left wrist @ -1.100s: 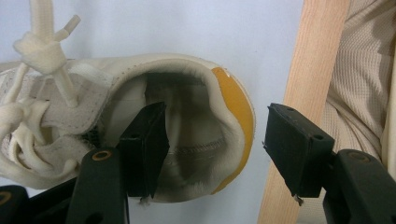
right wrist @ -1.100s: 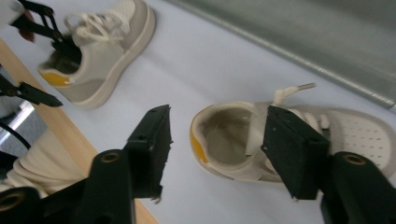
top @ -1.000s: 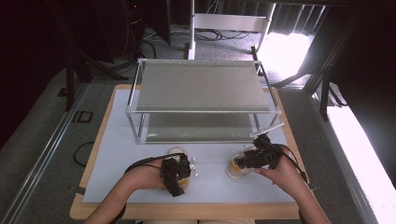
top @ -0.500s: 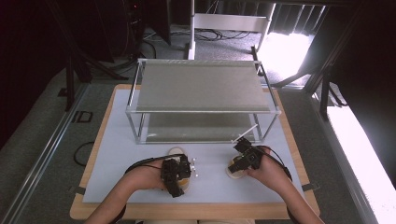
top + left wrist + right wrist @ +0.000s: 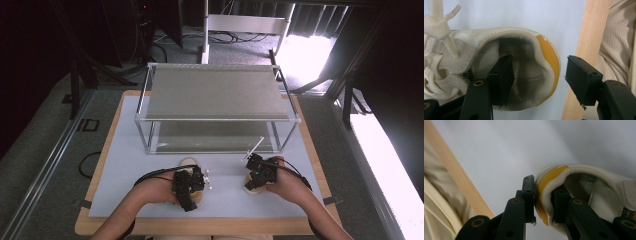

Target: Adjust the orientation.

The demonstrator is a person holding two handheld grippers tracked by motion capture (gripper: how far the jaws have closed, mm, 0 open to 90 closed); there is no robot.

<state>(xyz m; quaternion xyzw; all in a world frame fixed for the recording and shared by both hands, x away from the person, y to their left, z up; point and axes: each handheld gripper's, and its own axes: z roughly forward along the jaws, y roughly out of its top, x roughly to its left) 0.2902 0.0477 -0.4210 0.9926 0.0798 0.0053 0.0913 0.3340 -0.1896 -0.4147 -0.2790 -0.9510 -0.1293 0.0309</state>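
Two cream shoes lie on the white mat point(image 5: 125, 165) at the near edge of the table, in front of the two-tier glass rack point(image 5: 215, 112), each with a gripper at its heel.

Left side: the left shoe point(image 5: 524, 62) lies with its opening towards the left gripper point(image 5: 540, 80). One jaw is inside the opening and the other stands outside the yellow-trimmed heel collar with a clear gap, so the jaws straddle the heel half-wide and nothing is gripped. Against the earlier high views, the left hand point(image 5: 155, 189) has kept its place.

Right side: the right shoe point(image 5: 584, 182) is just beside the right hand point(image 5: 282, 180). A second ago this hand was higher and nearer the rack; it has since come down onto the heel. The jaws of the right gripper point(image 5: 543, 200) have just been closing and now pinch the heel collar between them, one pad inside, one outside on the yellow patch.

Judgement: the right shoe appears secured and ready to lift, presumably to the rack. The left grip is not yet made.
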